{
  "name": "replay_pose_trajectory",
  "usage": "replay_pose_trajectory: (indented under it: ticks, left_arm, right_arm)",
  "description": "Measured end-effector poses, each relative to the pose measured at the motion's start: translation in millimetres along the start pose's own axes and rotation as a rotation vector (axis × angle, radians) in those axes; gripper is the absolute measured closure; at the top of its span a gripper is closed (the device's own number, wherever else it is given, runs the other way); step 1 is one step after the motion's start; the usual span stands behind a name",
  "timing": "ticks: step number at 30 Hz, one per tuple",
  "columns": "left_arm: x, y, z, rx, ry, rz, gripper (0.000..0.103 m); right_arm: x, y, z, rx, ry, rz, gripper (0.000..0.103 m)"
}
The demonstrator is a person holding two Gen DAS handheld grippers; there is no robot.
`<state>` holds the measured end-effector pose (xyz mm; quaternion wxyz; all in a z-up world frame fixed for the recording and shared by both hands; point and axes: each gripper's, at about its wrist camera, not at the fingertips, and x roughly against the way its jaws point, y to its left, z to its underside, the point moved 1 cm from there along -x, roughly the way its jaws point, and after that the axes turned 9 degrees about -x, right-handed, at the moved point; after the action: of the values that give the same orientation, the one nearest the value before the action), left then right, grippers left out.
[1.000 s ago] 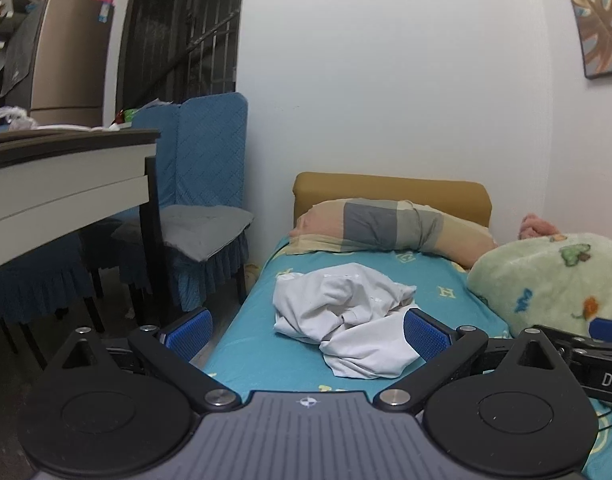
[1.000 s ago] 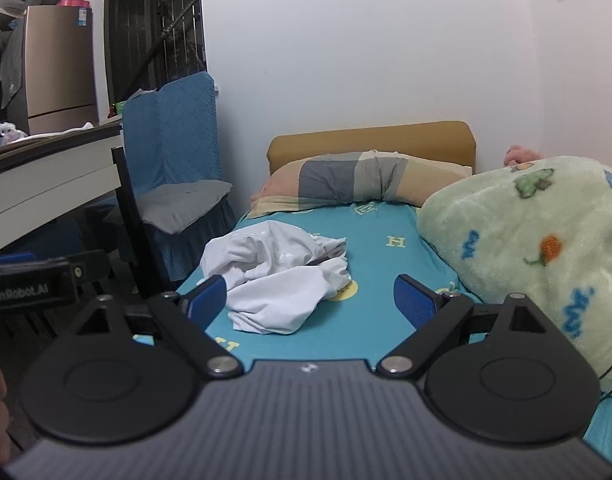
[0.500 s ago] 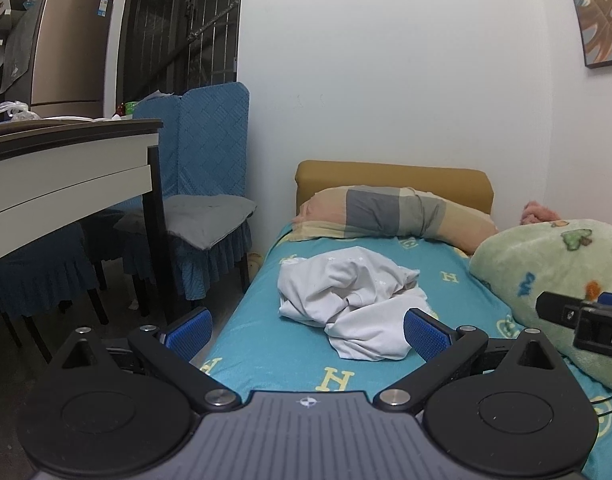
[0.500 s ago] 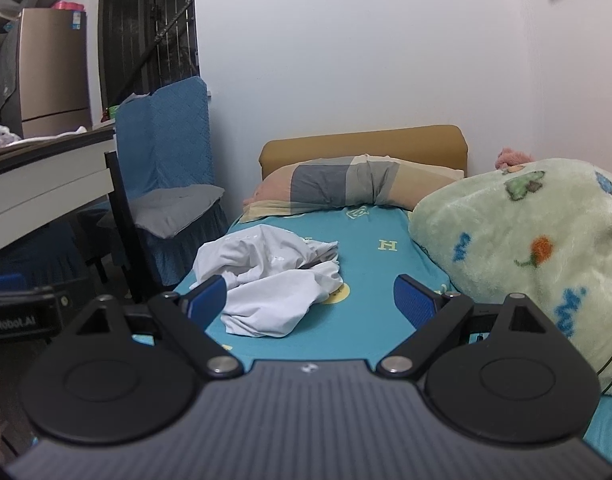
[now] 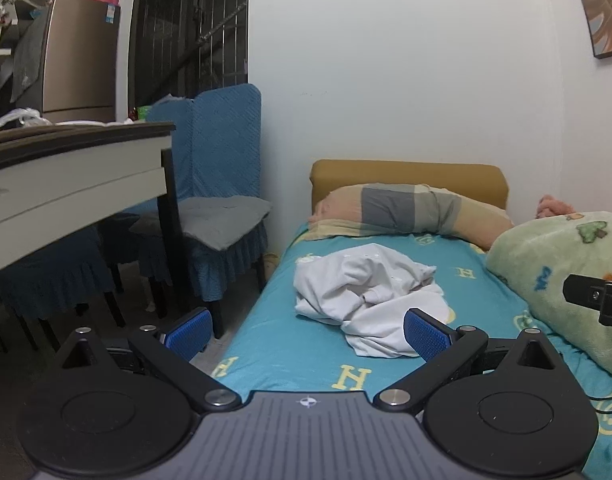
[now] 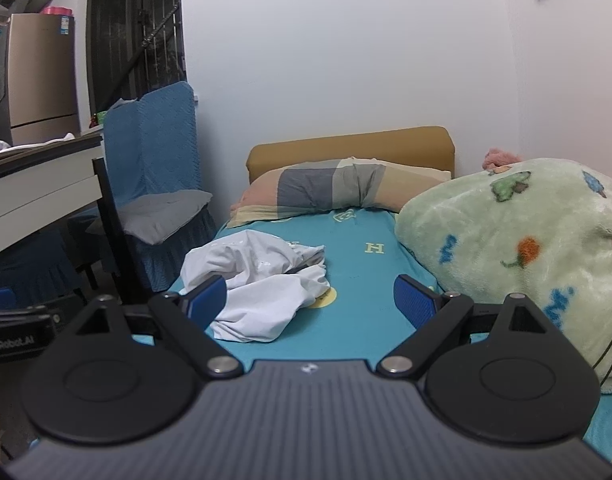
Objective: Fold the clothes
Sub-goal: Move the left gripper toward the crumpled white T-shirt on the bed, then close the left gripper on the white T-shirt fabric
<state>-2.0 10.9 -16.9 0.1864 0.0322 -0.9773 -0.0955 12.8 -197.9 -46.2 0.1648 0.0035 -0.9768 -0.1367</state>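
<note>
On the teal letter-print bed sheet (image 5: 274, 344) the crumpled white cotton garment (image 5: 365, 300) sits in a heap, short of the pillow. Left gripper (image 5: 307, 330) and right gripper (image 6: 309, 300) both hang wide open, empty, so I'd find two edges and spread it flat before folding

The teal bed (image 5: 274, 344) carries crumpled white clothes (image 5: 365, 296), pillow (image 5: 409, 212), green blanket (image 5: 561, 272).

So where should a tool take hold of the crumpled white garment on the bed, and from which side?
Probably the loose flat flap nearest the tools, at the foot end of the white garment: it lies thin against the sheet, while the rest is bunched. Come in low from the foot of the bed, where the open left tool and right tool already face it.
</note>
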Motion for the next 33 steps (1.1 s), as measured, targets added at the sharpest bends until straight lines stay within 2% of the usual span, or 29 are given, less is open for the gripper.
replay_pose_trajectory:
  ticks: [7, 11, 13, 16, 20, 22, 24, 27, 28, 30, 31, 33]
  left_arm:
    - [1.3, -1.0, -1.6, -0.013, -0.005, 0.001, 0.0]
    - [-0.3, 5.6, -2.0, 0.023, 0.004, 0.025, 0.0]
    - [-4.4, 9.3, -2.7, 0.054, 0.018, 0.048, 0.0]
    - [-19.6, 10.8, -7.1, 0.068, 0.063, 0.074, 0.0]
    - [-63.8, 12.3, -15.8, 0.08, 0.159, 0.106, 0.001]
    - [-92.1, 11.3, -20.1, 0.083, 0.198, 0.127, 0.006]
    - [-122.9, 7.5, -21.6, 0.097, 0.225, 0.153, 0.013]
    - [-170.9, -1.5, -21.9, 0.116, 0.236, 0.191, 0.014]
    - [-189.2, -5.2, -20.8, 0.125, 0.261, 0.19, 0.015]
    - [-225.1, -11.3, -14.2, 0.153, 0.315, 0.199, 0.025]
    - [-241.7, -14.5, -10.0, 0.156, 0.331, 0.199, 0.026]
    - [-271.5, -22.0, -0.2, 0.121, 0.34, 0.174, 0.029]
  right_arm:
    - [-0.3, -3.4, -2.1, -0.014, -0.009, 0.009, 0.011]
    - [-0.5, -8.2, -3.2, -0.037, -0.002, -0.007, 0.011]
    - [-0.1, -11.1, -3.7, -0.055, 0.005, -0.022, 0.011]
    - [-1.5, -12.6, -3.2, -0.044, 0.01, 0.013, 0.011]
    - [-5.2, -18.0, 0.7, -0.078, 0.037, 0.041, 0.011]
    - [-7.1, -20.2, 3.1, -0.091, 0.041, 0.049, 0.011]
    - [-11.5, -23.1, 4.3, -0.105, 0.047, 0.054, 0.011]
    - [-22.8, -29.0, 6.1, -0.143, 0.073, 0.063, 0.011]
    - [-26.9, -31.2, 6.9, -0.158, 0.084, 0.067, 0.011]
    - [-35.3, -35.3, 8.5, -0.185, 0.105, 0.074, 0.011]
    - [-40.7, -35.5, 11.1, -0.173, 0.107, 0.076, 0.011]
    - [-51.5, -36.0, 16.2, -0.15, 0.11, 0.082, 0.011]
